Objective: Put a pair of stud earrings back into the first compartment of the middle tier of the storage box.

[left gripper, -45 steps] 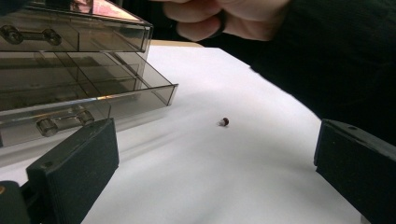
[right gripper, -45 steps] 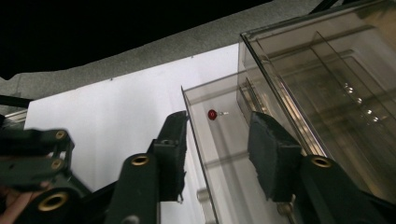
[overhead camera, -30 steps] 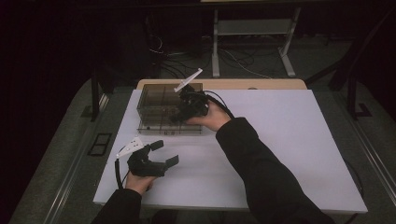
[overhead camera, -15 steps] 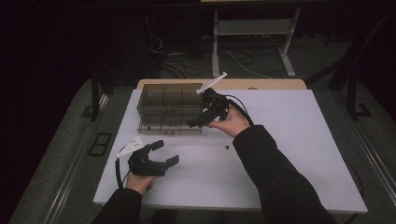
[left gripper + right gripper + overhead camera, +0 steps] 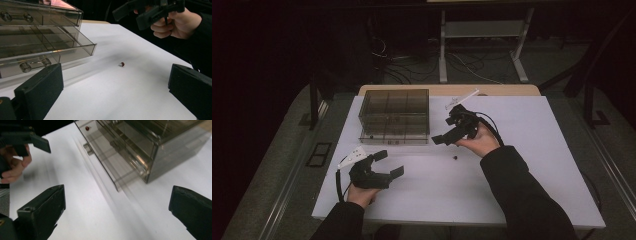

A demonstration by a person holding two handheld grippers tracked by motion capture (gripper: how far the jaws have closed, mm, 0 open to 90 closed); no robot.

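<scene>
A smoky clear drawer box (image 5: pixel 394 116) stands at the back left of the white table (image 5: pixel 532 165), with one lower drawer (image 5: pixel 62 50) pulled partly out. A tiny red bead (image 5: pixel 455 158) lies on the bare table right of the box, also seen as the bead (image 5: pixel 121 64) ahead of my left jaws. Another red bead (image 5: pixel 87 128) sits inside the drawer. My right gripper (image 5: pixel 446 129) hovers right of the box; its jaws have just been opening and hold nothing. My left gripper (image 5: pixel 390 163) rests open near the front left, empty.
The box's drawer handles (image 5: pixel 32 65) face the near side. Beyond the table's far edge stand a metal frame (image 5: pixel 484 30) and loose cables (image 5: pixel 412 65) on a dark floor. Free white surface lies right of and in front of the box.
My right hand has drawn away from over the box, to the right and nearer, with its jaws spread wider. The small bead now shows on the table. The left hand has not moved.
</scene>
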